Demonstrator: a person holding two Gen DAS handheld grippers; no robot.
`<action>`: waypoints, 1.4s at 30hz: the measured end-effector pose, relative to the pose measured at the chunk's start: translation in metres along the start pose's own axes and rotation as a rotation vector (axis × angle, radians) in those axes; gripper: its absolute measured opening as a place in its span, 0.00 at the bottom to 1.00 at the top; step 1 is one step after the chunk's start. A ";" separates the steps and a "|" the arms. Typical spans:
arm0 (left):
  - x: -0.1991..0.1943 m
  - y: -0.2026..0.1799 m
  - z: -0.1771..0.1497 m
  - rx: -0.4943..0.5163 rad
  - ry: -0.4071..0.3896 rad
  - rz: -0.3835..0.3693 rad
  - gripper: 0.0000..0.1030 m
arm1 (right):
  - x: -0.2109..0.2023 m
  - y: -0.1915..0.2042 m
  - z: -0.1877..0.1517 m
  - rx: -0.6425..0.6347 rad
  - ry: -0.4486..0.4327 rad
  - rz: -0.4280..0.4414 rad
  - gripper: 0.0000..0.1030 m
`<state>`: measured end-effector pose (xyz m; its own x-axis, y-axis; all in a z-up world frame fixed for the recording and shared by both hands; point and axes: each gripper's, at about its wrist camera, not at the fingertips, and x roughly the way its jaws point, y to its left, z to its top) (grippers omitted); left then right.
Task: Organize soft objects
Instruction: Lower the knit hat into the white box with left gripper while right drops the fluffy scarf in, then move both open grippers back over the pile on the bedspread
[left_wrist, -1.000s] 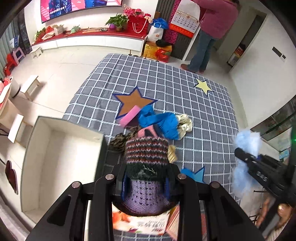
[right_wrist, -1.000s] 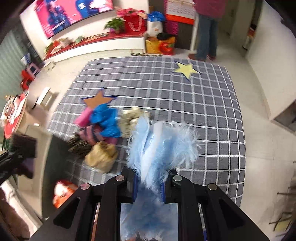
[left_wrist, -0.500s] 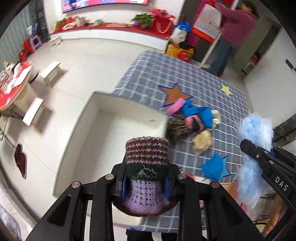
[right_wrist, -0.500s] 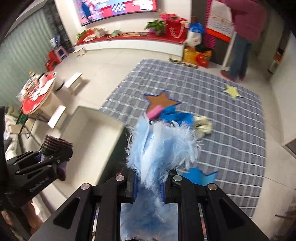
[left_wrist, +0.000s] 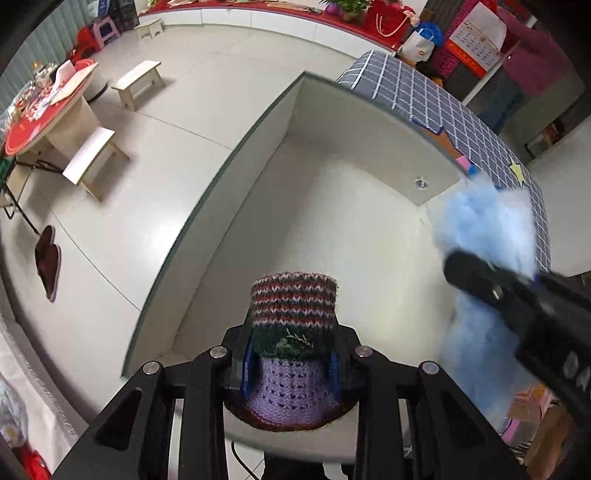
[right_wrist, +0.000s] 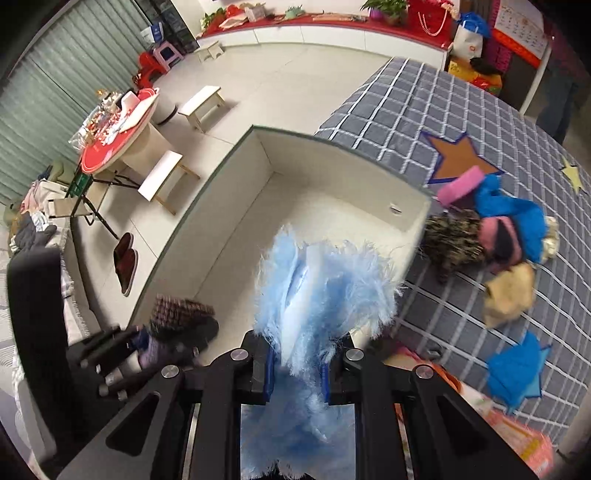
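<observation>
A striped knit hat (left_wrist: 293, 332) is sitting pinched between the fingers of the left gripper (left_wrist: 291, 363), hanging over the near edge of the white box (left_wrist: 258, 177). A fluffy blue piece (right_wrist: 321, 291) is sitting clamped in the right gripper (right_wrist: 295, 373), also over the box. Beside the box, on the checked grey blanket (right_wrist: 424, 110), a pile of soft things (right_wrist: 491, 236) is lying near an orange star (right_wrist: 460, 157).
</observation>
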<state>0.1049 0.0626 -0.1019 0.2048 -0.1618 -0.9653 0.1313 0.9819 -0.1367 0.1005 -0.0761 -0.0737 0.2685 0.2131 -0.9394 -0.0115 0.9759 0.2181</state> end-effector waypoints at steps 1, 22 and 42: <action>0.004 0.001 0.001 0.003 -0.004 0.003 0.32 | 0.005 0.001 0.004 0.002 0.000 -0.003 0.18; 0.001 0.006 0.021 -0.028 -0.024 -0.029 0.80 | 0.038 -0.004 0.033 0.020 -0.015 -0.045 0.79; -0.052 -0.046 0.015 0.018 -0.144 -0.105 0.80 | -0.044 -0.066 0.007 0.112 -0.008 0.082 0.80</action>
<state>0.1029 0.0238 -0.0421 0.3259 -0.2770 -0.9039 0.1761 0.9572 -0.2298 0.0965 -0.1507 -0.0449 0.2790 0.2914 -0.9150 0.0732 0.9436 0.3228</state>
